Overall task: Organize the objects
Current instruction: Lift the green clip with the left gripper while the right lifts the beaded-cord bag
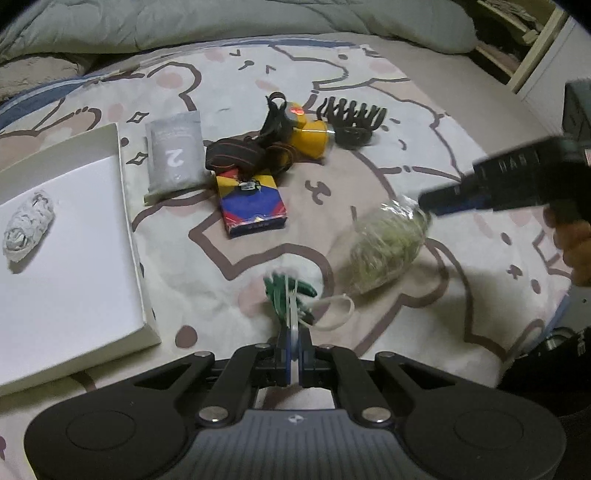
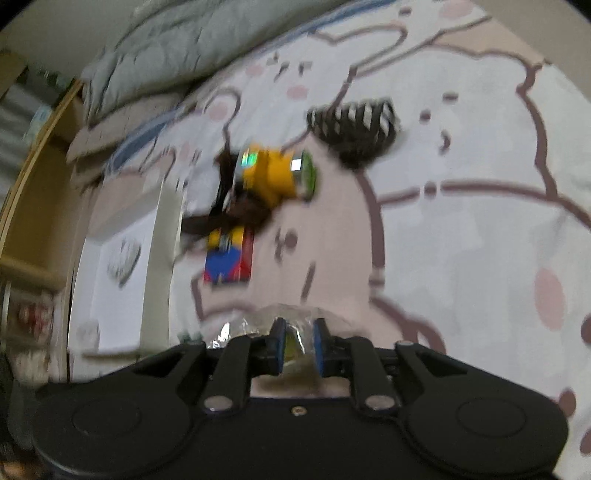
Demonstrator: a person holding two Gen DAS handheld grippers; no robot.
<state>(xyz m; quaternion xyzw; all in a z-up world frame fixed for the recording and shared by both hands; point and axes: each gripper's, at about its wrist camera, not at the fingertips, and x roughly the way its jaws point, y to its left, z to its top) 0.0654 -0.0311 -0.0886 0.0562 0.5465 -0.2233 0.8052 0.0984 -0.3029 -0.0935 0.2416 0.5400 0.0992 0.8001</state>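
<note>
My left gripper [image 1: 294,341] is shut on a white zip tie [image 1: 293,310] looped round a small green bundle [image 1: 288,291], held just above the bear-print sheet. My right gripper [image 1: 430,205] comes in from the right, at the upper end of a clear bag of pale green material [image 1: 386,245] lying on the sheet. In the right wrist view the right gripper [image 2: 298,328] has its jaws a little apart, open, with the bag's crinkled end [image 2: 295,334] between them. A white open box [image 1: 92,206] at the left holds a white wrapped bundle [image 1: 27,230].
On the sheet lie a grey packet marked 2 [image 1: 173,155], a colourful card box [image 1: 247,203], a yellow headlamp with dark straps [image 1: 310,136] and a black hair claw [image 1: 351,118]. A grey quilt [image 1: 221,22] runs along the back. Shelving [image 1: 517,44] stands at the right.
</note>
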